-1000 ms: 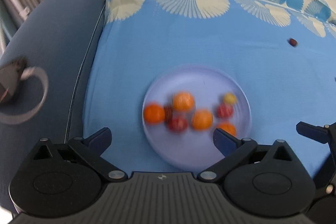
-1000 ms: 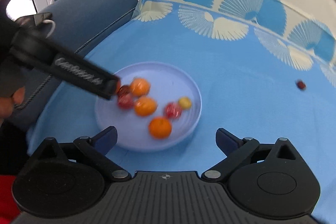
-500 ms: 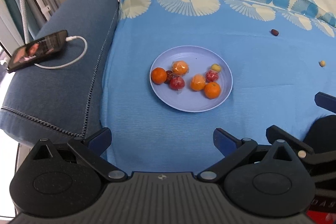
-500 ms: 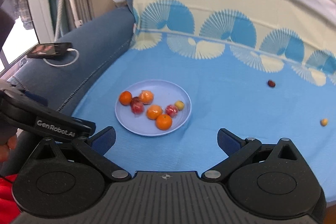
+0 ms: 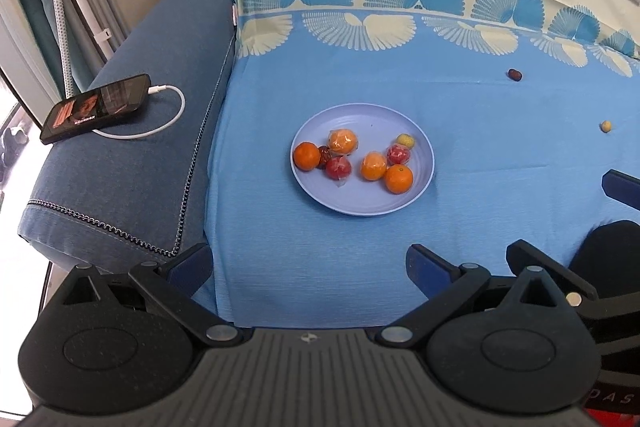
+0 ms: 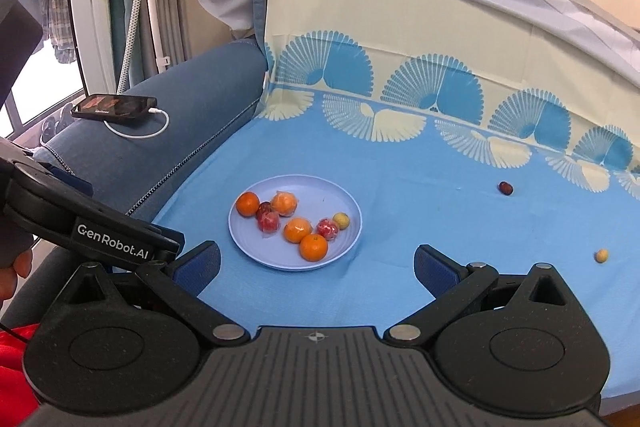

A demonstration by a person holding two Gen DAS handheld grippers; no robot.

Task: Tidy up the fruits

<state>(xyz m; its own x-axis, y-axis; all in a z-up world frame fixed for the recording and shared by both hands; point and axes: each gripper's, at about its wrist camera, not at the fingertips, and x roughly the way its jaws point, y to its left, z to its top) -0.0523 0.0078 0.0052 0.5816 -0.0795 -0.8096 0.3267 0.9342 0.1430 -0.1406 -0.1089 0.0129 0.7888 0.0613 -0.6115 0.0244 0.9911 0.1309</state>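
A pale blue plate (image 5: 372, 203) (image 6: 276, 255) sits on the blue cloth and holds several fruits: oranges (image 5: 399, 179) (image 6: 313, 247), red wrapped fruits (image 5: 338, 167) (image 6: 267, 221) and a small yellow one (image 5: 405, 140) (image 6: 341, 219). A dark red fruit (image 5: 514, 75) (image 6: 505, 188) and a small yellow fruit (image 5: 605, 126) (image 6: 601, 255) lie loose on the cloth to the right. My left gripper (image 5: 308, 263) is open and empty, held back from the plate. My right gripper (image 6: 318, 267) is open and empty, also short of the plate.
A phone (image 5: 96, 107) (image 6: 114, 105) on a white charging cable lies on the blue sofa arm at left. The cloth runs up the sofa back behind. The right gripper's fingers (image 5: 620, 185) show at the left wrist view's right edge.
Both grippers have pulled up and back from the plate, so the plate looks smaller and the loose fruits and phone came into view. Both stay open.
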